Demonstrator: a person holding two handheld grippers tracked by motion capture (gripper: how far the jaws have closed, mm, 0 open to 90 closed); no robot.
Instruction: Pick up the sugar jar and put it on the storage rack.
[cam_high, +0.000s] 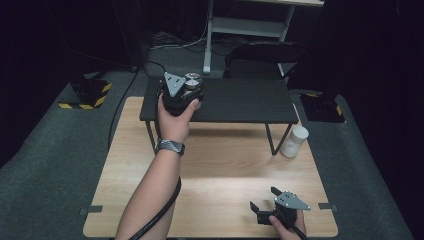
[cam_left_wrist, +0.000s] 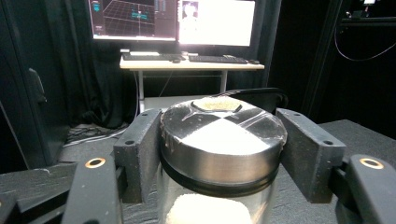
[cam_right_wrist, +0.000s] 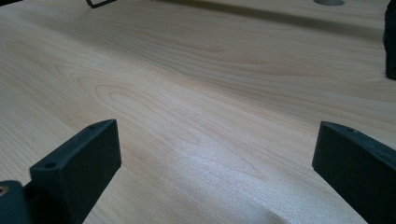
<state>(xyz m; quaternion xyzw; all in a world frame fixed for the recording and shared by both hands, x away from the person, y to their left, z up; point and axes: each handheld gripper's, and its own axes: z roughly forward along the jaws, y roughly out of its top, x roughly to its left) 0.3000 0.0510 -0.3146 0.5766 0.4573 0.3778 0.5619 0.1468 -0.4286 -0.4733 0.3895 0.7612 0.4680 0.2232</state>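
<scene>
The left tool (cam_high: 186, 89) is clamped on a glass jar (cam_left_wrist: 219, 154) with a metal lid (cam_left_wrist: 223, 135), its jaws pressing the lid's sides. The jar stands on the black shelf (cam_high: 240, 100), near its back left corner and close to the edge. The right tool (cam_high: 264, 201) rests low at the near right of the wooden surface (cam_high: 220, 160), jaws spread with nothing between them, bare wood ahead. A white cup (cam_high: 295, 141) stands by the shelf's right leg.
</scene>
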